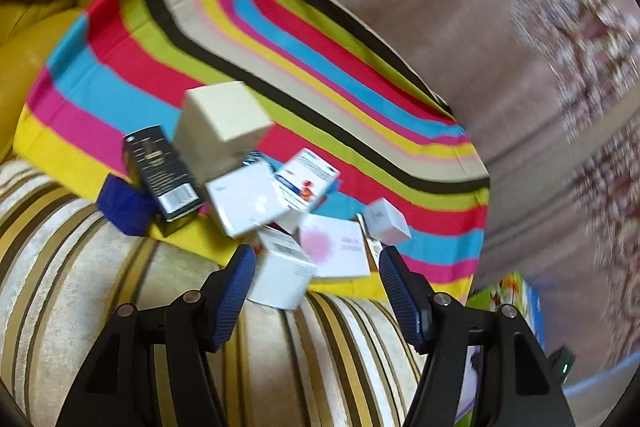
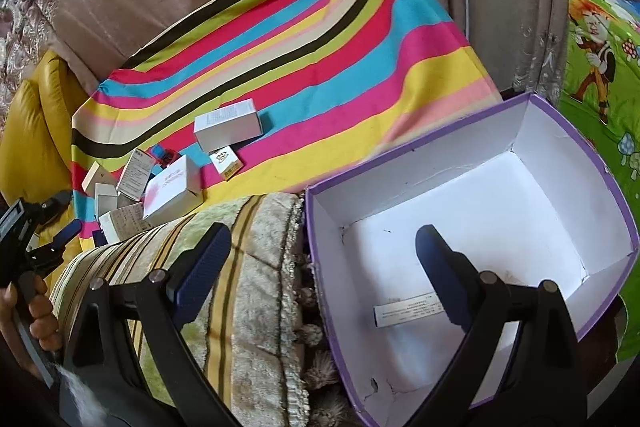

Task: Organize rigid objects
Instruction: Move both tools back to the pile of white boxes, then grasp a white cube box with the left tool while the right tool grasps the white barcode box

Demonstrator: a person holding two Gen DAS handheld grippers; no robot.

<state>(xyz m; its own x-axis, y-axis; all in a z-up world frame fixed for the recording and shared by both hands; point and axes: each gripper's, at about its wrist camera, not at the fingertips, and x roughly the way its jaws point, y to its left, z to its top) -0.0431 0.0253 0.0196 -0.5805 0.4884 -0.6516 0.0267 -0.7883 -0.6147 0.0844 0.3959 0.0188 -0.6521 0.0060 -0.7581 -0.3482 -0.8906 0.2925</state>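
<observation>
My left gripper [image 1: 316, 263] hangs released above the small boxes [image 1: 256, 203] heaped at the striped cloth's [image 1: 360, 75] near edge; labels blur unreadably. My right gripper [image 2: 324, 247], released, straddles the purple-rimmed box's [image 2: 624, 211] wall.

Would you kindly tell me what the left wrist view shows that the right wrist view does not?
Only the left wrist view shows the black carton and the dark blue box beside it. Only the right wrist view shows the inside of the purple storage box, with a slim white box lying in it, and the cartoon print. Both show the striped cloth and the pink-printed white box.
</observation>
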